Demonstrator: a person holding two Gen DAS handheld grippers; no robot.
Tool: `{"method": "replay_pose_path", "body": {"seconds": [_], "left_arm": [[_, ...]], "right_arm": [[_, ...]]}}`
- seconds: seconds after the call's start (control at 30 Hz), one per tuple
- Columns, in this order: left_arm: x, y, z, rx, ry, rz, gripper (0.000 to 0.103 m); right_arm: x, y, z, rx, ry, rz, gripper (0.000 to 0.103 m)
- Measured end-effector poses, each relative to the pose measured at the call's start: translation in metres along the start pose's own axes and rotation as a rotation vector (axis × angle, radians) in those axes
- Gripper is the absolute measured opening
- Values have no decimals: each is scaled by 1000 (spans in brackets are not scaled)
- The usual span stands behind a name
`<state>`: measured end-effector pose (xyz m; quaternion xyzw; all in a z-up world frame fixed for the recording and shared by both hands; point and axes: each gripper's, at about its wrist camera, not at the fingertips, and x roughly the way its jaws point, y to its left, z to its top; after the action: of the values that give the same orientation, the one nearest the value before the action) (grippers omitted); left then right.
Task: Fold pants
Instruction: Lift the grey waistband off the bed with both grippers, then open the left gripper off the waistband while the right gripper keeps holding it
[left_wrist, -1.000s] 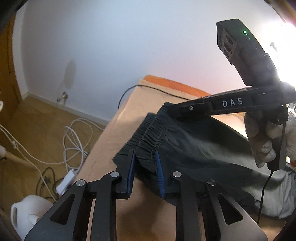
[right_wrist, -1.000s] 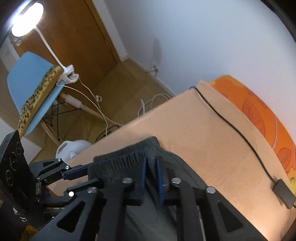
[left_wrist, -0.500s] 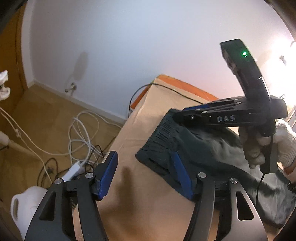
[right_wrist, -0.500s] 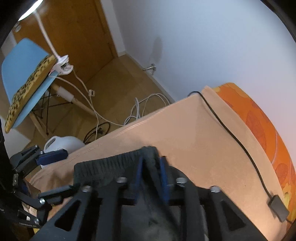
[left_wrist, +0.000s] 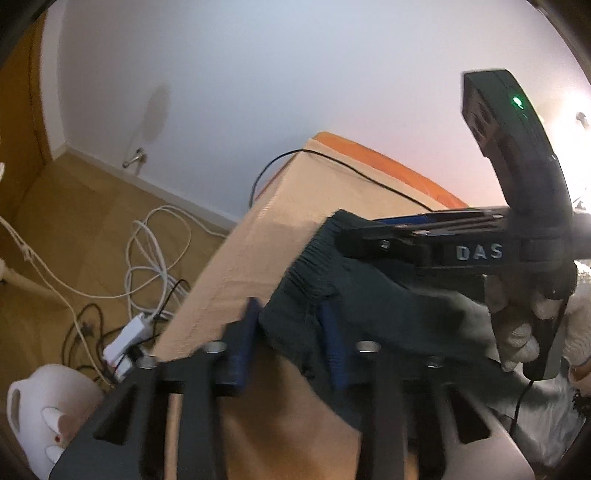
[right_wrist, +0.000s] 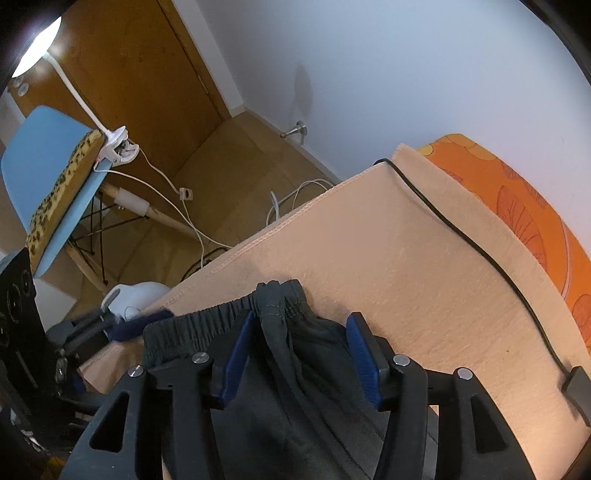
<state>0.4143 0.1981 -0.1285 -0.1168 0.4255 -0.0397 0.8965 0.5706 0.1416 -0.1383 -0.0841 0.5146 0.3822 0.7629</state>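
Observation:
Dark pants (left_wrist: 376, 314) lie on a peach cloth surface (left_wrist: 280, 229), elastic waistband toward its left edge. My left gripper (left_wrist: 291, 339) is open, its blue pads either side of the near waistband corner. My right gripper (right_wrist: 299, 350) is open and straddles the far end of the waistband (right_wrist: 275, 295), where the fabric bunches between the pads. In the left wrist view the right gripper (left_wrist: 354, 236) reaches in from the right over the waistband, held by a gloved hand (left_wrist: 517, 332).
A black cable (right_wrist: 480, 243) runs across the cloth to an adapter (right_wrist: 578, 384) by an orange cushion (right_wrist: 524, 199). White cords (left_wrist: 147, 258) and a white jug (left_wrist: 44, 410) sit on the wooden floor. A blue chair (right_wrist: 48, 177) stands left.
My left gripper let go of the waistband, opened wide, then narrowed around the waistband corner. My right gripper, shut on the waistband before, has now opened.

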Motion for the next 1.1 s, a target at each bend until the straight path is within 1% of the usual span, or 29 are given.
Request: {"method": "replay_pose_path", "body": {"seconds": [0.07,0.13,0.17,0.2,0.27,0.33,0.43,0.5,0.57,0.67,0.77,0.8,0.83,0.87,0.9,0.93,0.97,1.07,1.1], "left_arm": [[-7,-8,-1,37,-39,11,19],[-12,-11,-1,54,-70,10,18],[-12,-12,0,59,-76,11,18],[-11,-13,0,64,-80,8,18],[-13,-16,0,76,-90,12,18],[-17,-21,-1,102,-109,17,17],[-22,-37,-5,179,-138,32,17],[-25,-51,-9,251,-157,44,17],[-27,-65,-15,328,-172,55,17],[-25,-82,-22,425,-174,69,16],[-25,-87,-25,454,-167,60,16],[-24,-87,-24,447,-158,49,16],[-25,-85,-25,437,-151,46,17],[-26,-83,-25,422,-146,46,22],[-28,-80,-24,408,-152,49,24],[-31,-78,-26,398,-160,52,26],[-34,-75,-28,390,-164,63,33],[-37,-66,-31,344,-146,68,43],[-37,-63,-30,321,-132,62,44]], "right_arm": [[-3,2,1,-2,4,-21,53],[-13,3,3,-4,-8,-51,53],[-21,4,5,15,-19,-53,54],[-28,3,5,36,-25,-34,54],[-42,0,9,100,-22,49,56],[-47,-4,14,175,11,72,56],[-39,-9,22,287,88,126,58],[-29,-7,25,322,140,149,58],[-18,0,26,322,180,163,58],[-5,6,22,292,228,120,59],[7,13,15,236,267,47,59],[7,15,13,218,264,33,57],[6,18,12,193,254,9,49],[5,17,11,179,249,-15,33],[4,15,9,179,241,-33,28],[2,10,8,192,229,-20,25],[-2,4,5,212,215,-2,19],[-11,-11,0,257,166,32,15],[-14,-15,-1,280,153,43,15]]}}
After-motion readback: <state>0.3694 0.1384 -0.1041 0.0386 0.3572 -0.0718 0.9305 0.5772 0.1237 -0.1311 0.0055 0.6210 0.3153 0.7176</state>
